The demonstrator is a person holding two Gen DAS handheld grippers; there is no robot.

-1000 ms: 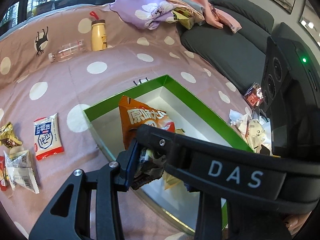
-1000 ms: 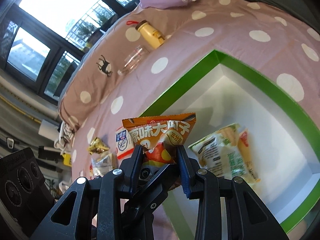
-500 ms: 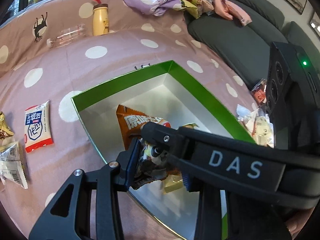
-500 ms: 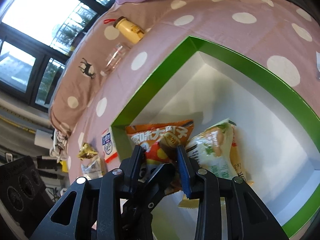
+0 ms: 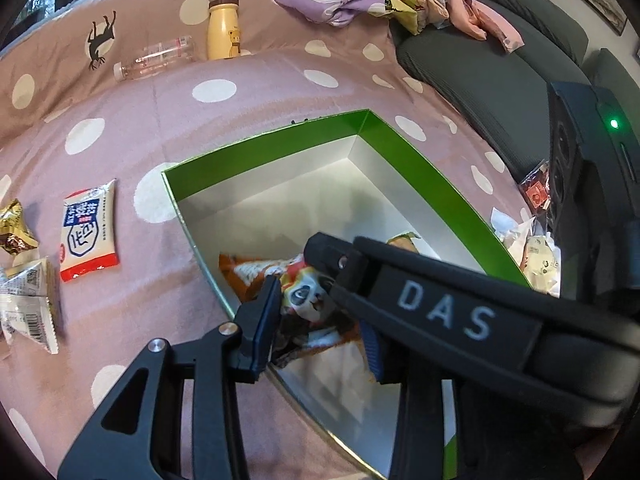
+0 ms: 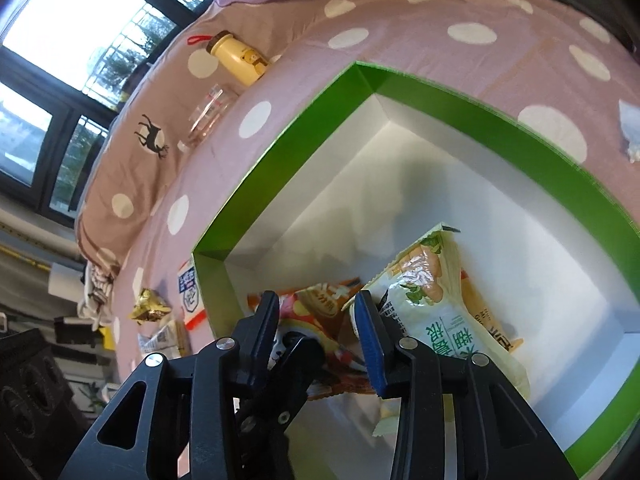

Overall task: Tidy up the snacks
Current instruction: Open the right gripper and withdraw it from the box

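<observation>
Here both our tongs, right (image 6: 316, 314) and left (image 5: 320, 312), are opening around the orange snack bag (image 6: 320, 300), lying crosswise inside the green box (image 6: 280, 152).

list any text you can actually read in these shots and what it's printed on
"DAS": white letters on the black gripper body that crosses the left wrist view.
Orange panda snack bag in the green box: print too distorted to read.
Pale green snack bag: large Chinese print, upside down, not readable.
Blue and white packet on the bedspread: characters too blurred.
</observation>
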